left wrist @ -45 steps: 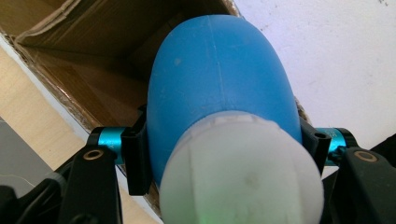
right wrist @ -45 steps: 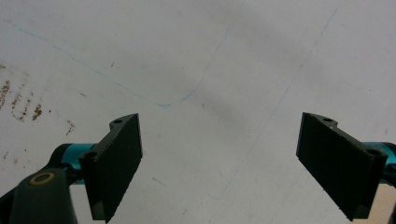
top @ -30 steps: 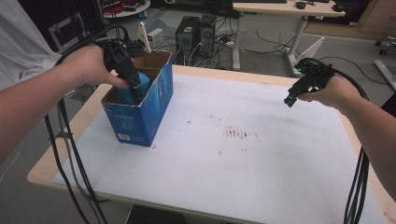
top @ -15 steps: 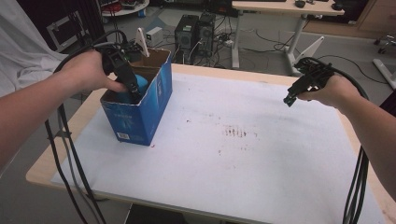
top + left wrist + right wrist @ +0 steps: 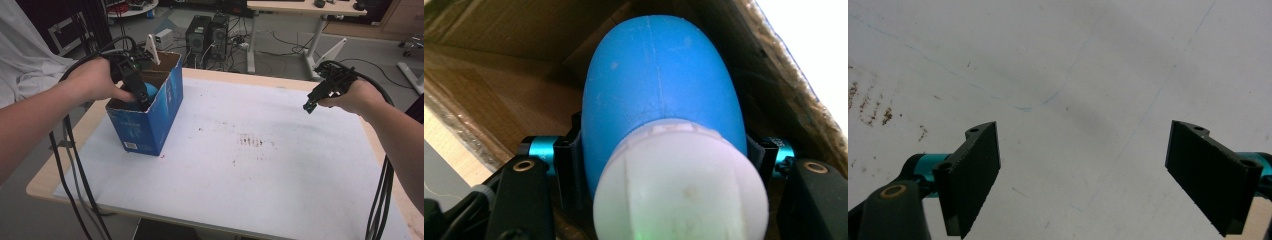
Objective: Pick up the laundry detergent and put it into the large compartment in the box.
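Note:
A blue cardboard box stands open-topped at the table's left side. My left gripper reaches down into it, shut on a blue rubber bulb. In the left gripper view the blue bulb, with its white cap toward the camera, sits squeezed between the two jaws of the left gripper, with the box's brown inner walls around it. At the far right my right gripper hovers above the table. In its own view the right gripper is open, with bare white surface between the jaws.
A white sheet covers the table and has a patch of reddish-brown stains near the middle. Black cables trail from both grippers over the front edge. Computer towers and a desk stand on the floor behind the table.
My left hand and gripper have sunk slightly lower into the box with the bulb. The right gripper has stayed in place, open.

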A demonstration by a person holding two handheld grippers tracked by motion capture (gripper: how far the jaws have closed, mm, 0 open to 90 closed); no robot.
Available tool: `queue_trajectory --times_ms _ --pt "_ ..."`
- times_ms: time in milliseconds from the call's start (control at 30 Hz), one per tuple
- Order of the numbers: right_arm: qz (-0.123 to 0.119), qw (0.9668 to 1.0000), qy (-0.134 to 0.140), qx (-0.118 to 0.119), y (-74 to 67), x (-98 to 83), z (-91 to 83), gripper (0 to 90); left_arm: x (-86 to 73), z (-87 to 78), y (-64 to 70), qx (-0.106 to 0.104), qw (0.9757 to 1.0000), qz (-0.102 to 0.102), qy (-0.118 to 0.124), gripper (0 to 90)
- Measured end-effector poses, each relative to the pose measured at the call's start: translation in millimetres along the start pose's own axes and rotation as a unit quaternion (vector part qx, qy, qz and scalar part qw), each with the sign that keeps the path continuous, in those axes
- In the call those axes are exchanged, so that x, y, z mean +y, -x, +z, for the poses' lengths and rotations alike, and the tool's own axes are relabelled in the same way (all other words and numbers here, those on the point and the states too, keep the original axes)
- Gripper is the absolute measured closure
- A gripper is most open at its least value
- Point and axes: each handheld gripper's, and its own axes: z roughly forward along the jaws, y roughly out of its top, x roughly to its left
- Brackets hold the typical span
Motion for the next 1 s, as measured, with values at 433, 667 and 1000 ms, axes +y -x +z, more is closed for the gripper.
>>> queue_trajectory --times_ms 433,667,1000 --pt "-0.001 1.0000 -0.002 0.002 -1.2 1.2 2.3 13.6 3.2 1.6 -2.2 -0.005 1.0000 0.001 -0.006 37.0" --pt "-0.002 1.0000 -0.004 0.003 -1.0 0.9 3.0 13.6 5.0 2.0 -2.9 -0.006 0.9999 0.005 -0.013 36.8" --pt "-0.003 1.0000 -0.004 0.003 0.3 0.3 2.6 13.6 6.1 2.4 -3.2 -0.007 0.9998 0.009 -0.019 36.5"
